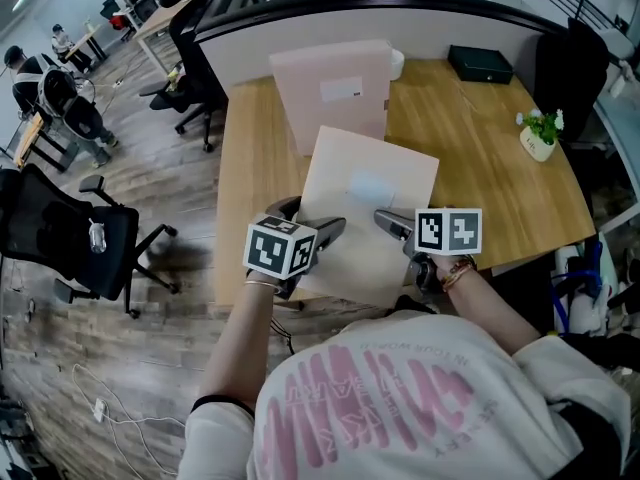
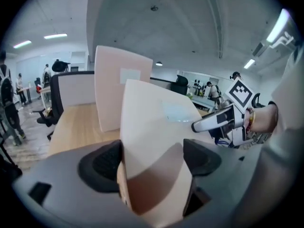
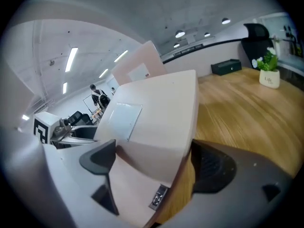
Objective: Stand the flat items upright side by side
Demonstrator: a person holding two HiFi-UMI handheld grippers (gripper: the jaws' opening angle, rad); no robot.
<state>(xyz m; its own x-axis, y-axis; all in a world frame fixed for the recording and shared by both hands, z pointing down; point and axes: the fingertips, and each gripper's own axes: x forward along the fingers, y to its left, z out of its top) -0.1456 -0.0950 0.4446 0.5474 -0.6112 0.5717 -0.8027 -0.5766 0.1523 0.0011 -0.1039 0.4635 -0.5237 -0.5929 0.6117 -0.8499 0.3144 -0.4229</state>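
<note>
**Head view.** A cream box (image 1: 370, 208) hangs tilted over the table's (image 1: 480, 158) near edge, its far end raised. The left gripper (image 1: 332, 230) and right gripper (image 1: 392, 224) each hold one of its near corners. A pink box (image 1: 330, 88) already stands upright near the far edge, by the partition. A black case (image 1: 480, 63) sits at the far right corner and a plant (image 1: 541, 133) at the right edge.

**Left gripper view.** The jaws stand wide, with both pads pressed across the cream box's thickness at a corner. The box is plain and pale, with a clear label pouch on its broad face. The pink one rises behind it.

**Right gripper view.** These jaws are also spread wide and clamped on the other near corner. A small barcode sticker shows on the box's narrow side.

**Handling.** It looks like light, stiff cardboard that should keep its shape under the pads. Its smooth faces could slip, so holding low at the corners, across the thickness, seems sound. Stood on its narrow edge it would likely tip easily, so it should go down just beside the pink box.
</note>
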